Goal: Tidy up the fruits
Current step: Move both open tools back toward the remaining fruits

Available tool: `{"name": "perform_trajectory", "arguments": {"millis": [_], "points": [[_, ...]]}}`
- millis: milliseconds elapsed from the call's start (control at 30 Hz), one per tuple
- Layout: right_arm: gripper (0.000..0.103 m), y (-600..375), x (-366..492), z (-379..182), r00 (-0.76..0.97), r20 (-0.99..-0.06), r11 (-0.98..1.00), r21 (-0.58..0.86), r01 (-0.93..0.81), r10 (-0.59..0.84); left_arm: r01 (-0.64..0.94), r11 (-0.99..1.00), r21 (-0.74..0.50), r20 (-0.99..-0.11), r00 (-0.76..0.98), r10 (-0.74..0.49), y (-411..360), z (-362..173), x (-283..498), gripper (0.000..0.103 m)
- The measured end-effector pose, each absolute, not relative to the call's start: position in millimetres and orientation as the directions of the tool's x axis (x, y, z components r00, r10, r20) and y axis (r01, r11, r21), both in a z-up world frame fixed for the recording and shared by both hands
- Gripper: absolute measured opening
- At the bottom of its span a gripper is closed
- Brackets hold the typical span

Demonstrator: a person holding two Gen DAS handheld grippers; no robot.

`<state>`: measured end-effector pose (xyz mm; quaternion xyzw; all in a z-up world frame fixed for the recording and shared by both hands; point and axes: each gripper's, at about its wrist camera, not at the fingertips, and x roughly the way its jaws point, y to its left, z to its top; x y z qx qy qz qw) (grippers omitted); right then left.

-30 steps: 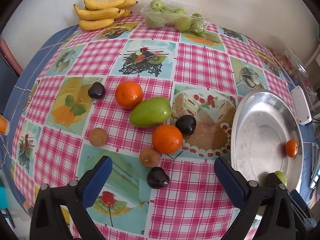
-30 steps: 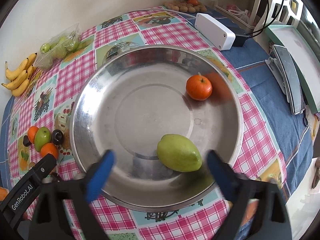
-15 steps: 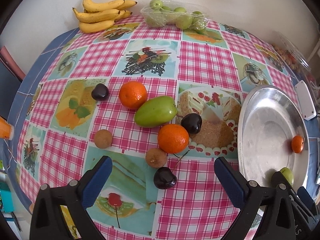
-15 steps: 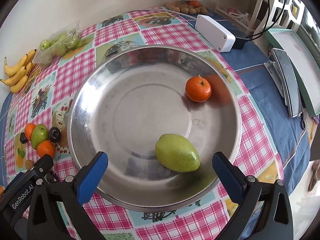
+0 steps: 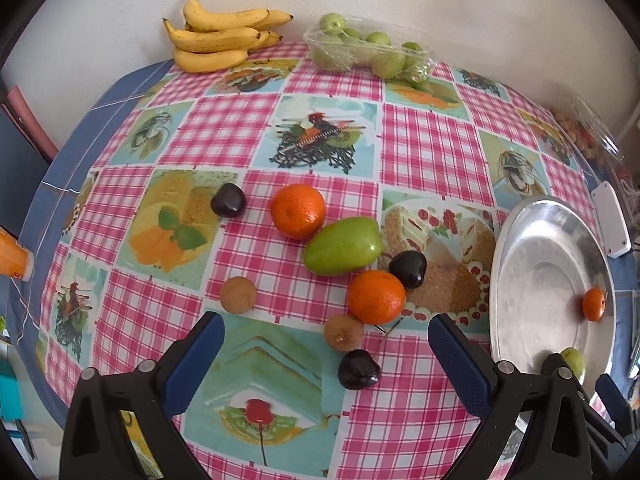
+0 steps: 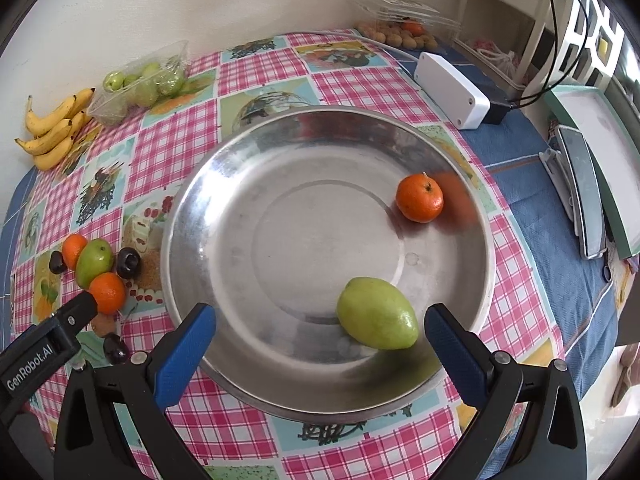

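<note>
The worktop (image 5: 420,152) carries one steel dish (image 6: 224,216) holding two fruits, one green mango (image 6: 376,314) and one small orange (image 6: 420,197); left of the dish lie one green mango (image 5: 342,246), two oranges (image 5: 297,211), three dark plums (image 5: 228,199) and two brown kiwis (image 5: 238,295); both left tongs (image 5: 326,354) and right tongs (image 6: 320,340) gape wide, holding nothing, the right pair over the dish.

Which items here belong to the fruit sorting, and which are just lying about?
Job:
metal bowl
orange and green fruit in the bowl
loose oranges, green mango, dark plums, brown fruits on the cloth

Lying about:
bananas
packed green fruit
white box
tablet
</note>
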<state>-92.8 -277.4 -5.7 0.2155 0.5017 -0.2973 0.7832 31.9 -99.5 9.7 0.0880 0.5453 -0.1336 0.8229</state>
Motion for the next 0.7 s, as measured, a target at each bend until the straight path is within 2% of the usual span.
{"name": "perform_trajectory", "arguments": {"millis": [333,700], "points": [[0.103,-263.2,-81.1,2.4,0.354,-0.9,0.743,0.052,0.667,-0.255,0.263,0.964,-0.03,-0.913,0.385,-0.134,-71.7,19.0,48.8,0.103],[0.103,-226.3,-54.0,14.7,0.424,-0.878,0.79,0.092,0.606,-0.223,0.22,0.975,-0.007,-0.895,0.434,-0.104,-34.6,32.8,68.6,0.103]]}}
